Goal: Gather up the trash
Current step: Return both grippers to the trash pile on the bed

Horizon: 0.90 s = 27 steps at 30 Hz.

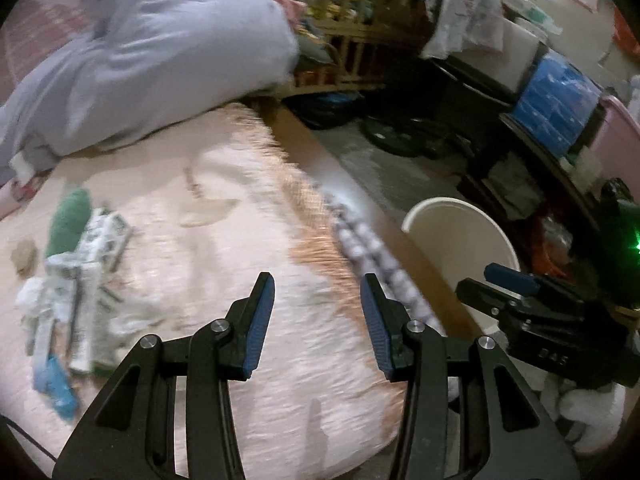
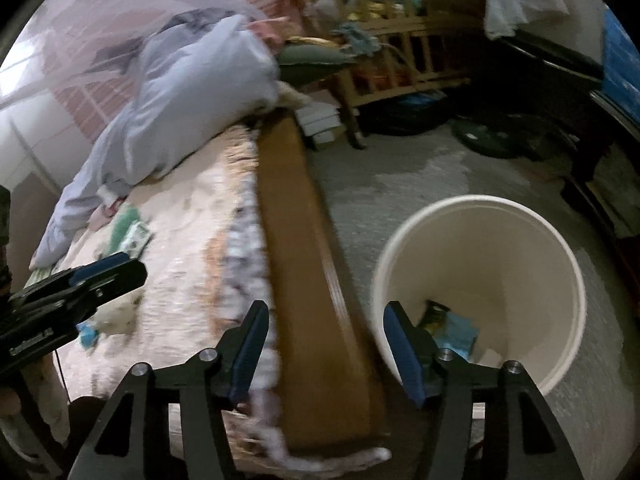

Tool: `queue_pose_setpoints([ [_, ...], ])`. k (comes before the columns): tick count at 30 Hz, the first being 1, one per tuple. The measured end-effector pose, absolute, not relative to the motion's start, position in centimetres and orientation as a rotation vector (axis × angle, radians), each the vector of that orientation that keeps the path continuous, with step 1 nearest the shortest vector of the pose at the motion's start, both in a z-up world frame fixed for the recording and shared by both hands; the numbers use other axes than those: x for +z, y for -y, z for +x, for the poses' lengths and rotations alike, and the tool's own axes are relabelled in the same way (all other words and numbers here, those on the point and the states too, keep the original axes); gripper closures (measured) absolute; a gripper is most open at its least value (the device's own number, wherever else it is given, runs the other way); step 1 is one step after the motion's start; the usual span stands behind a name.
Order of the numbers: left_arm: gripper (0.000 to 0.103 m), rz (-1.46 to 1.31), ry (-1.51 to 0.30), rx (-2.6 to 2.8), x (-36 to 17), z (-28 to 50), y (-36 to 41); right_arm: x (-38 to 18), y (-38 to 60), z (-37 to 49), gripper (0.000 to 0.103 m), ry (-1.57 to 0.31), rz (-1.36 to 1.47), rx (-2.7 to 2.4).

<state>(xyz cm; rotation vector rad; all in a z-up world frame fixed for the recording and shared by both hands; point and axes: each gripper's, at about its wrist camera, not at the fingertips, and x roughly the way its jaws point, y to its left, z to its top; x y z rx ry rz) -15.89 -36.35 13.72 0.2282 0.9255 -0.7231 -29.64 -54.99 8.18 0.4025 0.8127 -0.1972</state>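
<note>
- Trash [image 1: 86, 276], a blurred scatter of white-and-green cartons and wrappers plus what may be a blue packet, lies on the pink bed cover [image 1: 224, 240], off to the left of the left gripper [image 1: 317, 322].
- Left gripper hangs over the cover, jaws spread wide with nothing between them.
- Right gripper [image 2: 323, 350] is likewise spread wide and empty, above the wooden bed rail [image 2: 304, 264].
- White bucket [image 2: 476, 280] stands on the floor beside the bed, with a few wrappers [image 2: 450, 328] in its bottom.
</note>
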Motion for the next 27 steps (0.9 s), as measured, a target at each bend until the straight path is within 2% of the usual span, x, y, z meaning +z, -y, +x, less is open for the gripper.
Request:
queue_pose_setpoints([
  [15,0.060,0.169,-0.925,-0.493,13.6,-11.9,22.5,9.7,44.2,-23.5,0.044,-0.848,0.299,0.022],
  [27,0.060,0.077,-0.971,-0.295,11.4,-8.0,10.2,9.9,36.9,-18.7,0.042,-0.875,0.222,0.151],
])
